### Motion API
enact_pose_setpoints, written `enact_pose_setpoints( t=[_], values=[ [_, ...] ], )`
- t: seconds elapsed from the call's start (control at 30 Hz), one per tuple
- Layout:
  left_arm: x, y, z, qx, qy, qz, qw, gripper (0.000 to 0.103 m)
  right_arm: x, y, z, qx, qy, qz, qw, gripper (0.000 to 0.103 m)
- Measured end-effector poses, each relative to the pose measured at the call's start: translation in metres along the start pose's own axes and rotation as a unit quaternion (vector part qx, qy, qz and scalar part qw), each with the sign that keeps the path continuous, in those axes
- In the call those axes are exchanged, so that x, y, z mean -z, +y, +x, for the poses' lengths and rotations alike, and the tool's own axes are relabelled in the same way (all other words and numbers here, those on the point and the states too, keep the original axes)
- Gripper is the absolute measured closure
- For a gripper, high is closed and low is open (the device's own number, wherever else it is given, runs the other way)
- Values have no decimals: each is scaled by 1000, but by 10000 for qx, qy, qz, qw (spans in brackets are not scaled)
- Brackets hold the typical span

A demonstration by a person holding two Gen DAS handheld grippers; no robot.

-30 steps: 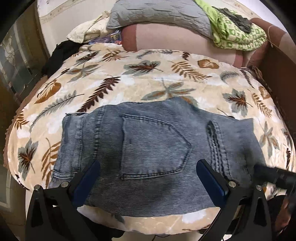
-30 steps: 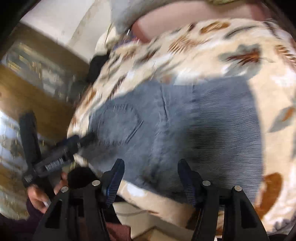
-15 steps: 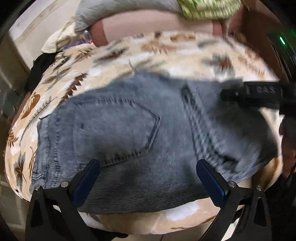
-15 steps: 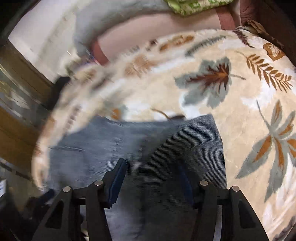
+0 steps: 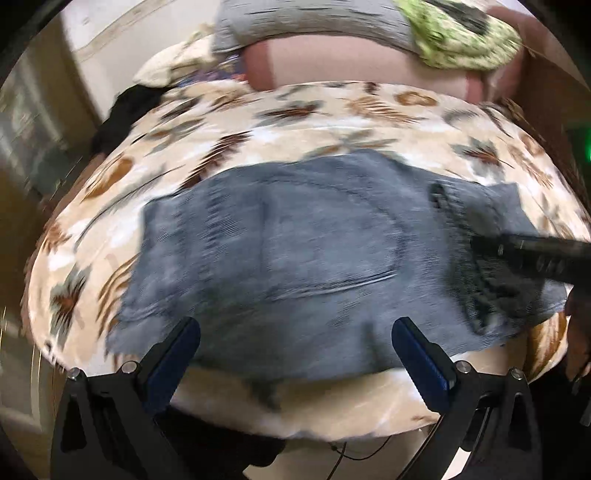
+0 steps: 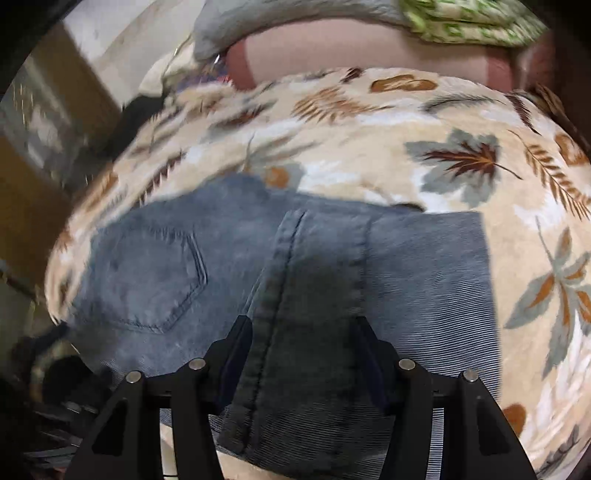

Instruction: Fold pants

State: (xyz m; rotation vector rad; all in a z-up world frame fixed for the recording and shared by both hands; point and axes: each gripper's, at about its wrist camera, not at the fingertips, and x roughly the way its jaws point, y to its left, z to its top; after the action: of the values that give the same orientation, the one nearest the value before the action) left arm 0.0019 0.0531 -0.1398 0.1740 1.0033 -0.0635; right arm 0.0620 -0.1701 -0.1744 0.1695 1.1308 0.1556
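Note:
Grey-blue denim pants (image 5: 314, 258) lie folded on a leaf-patterned blanket (image 5: 332, 122), back pocket up. My left gripper (image 5: 295, 350) is open and empty, hovering above the near edge of the pants. My right gripper (image 6: 301, 347) is open, its jaws standing either side of the dark seam strip of the pants (image 6: 306, 295) at their near edge. In the left wrist view the right gripper (image 5: 517, 251) reaches in from the right over the seam end of the pants.
Behind the blanket lie a pink bolster (image 5: 351, 62), a grey pillow (image 5: 314, 18) and a green patterned cloth (image 5: 461, 40). A dark garment (image 5: 129, 110) sits at the blanket's far left edge. The bed edge drops off just below the grippers.
The left gripper has pulled back and the pants sit farther from it. The right gripper has moved in low over the seam strip of the pants, its jaws still apart.

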Motion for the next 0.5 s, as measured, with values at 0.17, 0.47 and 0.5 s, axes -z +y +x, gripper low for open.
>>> enact_pose_setpoints(
  t=[0.17,0.47,0.5],
  values=[
    [14,46,-4,-244,-7,-603,9979,0,-9,14,-5,51,107,-51,9999,42],
    [30,123,-6,-441,-102,-1985,9791,0,-59,95,-34,-925,-107,-512,9943,42],
    [29,130,-3,-396,-57,-2118,9765,0,-61,102,-34,-959,-121,-525,9939,42]
  ],
)
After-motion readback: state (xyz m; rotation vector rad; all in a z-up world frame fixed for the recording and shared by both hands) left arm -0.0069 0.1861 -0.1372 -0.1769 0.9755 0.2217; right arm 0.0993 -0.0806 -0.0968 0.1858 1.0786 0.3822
